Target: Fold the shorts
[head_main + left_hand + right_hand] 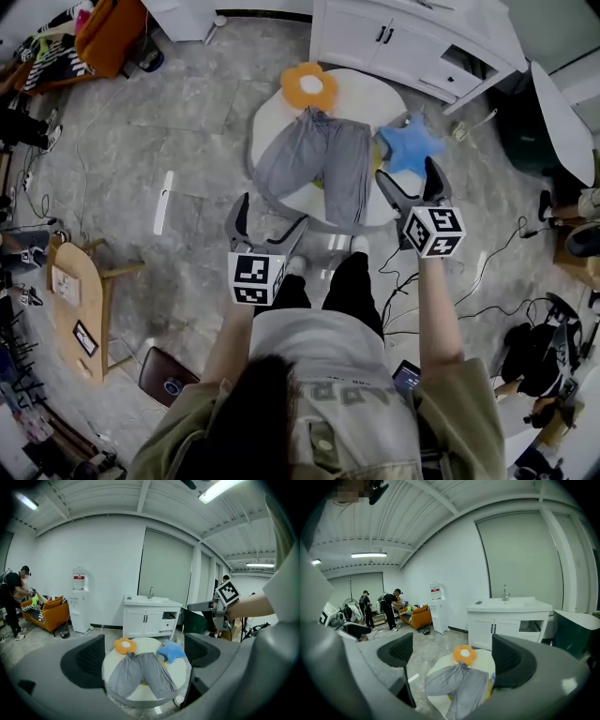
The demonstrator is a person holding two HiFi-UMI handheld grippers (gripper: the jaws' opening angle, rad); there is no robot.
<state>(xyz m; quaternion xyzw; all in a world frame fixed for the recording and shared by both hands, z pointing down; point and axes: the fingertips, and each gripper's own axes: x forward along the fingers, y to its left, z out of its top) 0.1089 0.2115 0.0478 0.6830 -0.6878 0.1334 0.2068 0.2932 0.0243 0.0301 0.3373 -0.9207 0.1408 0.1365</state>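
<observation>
Grey shorts lie spread flat on the round white table ahead of me. My left gripper and right gripper hover above, jaws spread, holding nothing.

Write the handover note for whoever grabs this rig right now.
Left claw: open, empty, short of the round table.
Right claw: open, empty, held by the blue star cushion.
Shorts: spread flat on that table, waistband by the orange flower cushion, legs toward you.
Done: nothing folded.
Left: the whole fold.
</observation>
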